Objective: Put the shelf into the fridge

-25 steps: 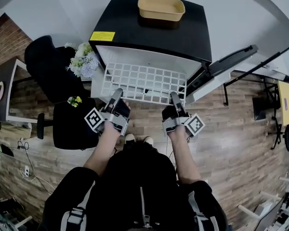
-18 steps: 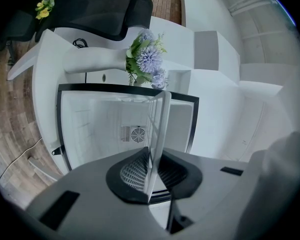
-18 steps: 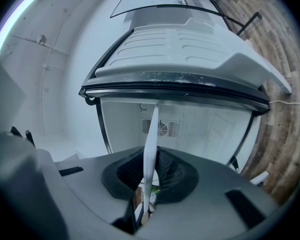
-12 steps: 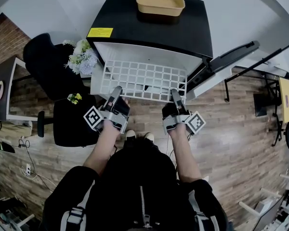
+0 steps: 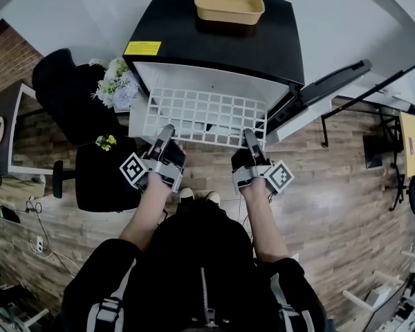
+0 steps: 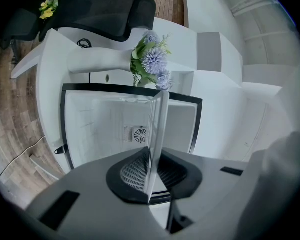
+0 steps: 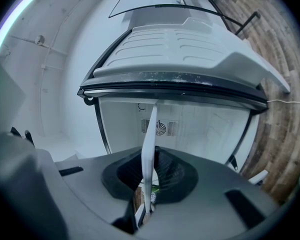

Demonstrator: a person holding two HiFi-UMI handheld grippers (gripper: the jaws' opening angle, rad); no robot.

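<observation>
While the black-topped fridge [image 5: 225, 43] stands open at the upper centre of the frame, the white grid shelf [image 5: 206, 116] lies partway inside its mouth, its near edge projecting toward the person. Left gripper [image 5: 168, 133] and right gripper [image 5: 250, 138] each clamp that near edge.

Shelf [image 5: 207, 116]: white grid, matt, looks like coated plastic. Fridge [image 5: 214, 47]: black top, smooth, slight gloss; interior white, smooth plastic. Floor [image 5: 332, 199]: wood planks, low sheen. Left gripper [image 6: 151, 176]: fingers [image 6: 132, 173] black, ribbed, matt; housing grey matt plastic. Chair [image 5: 66, 92]: black cloth, matt.
</observation>
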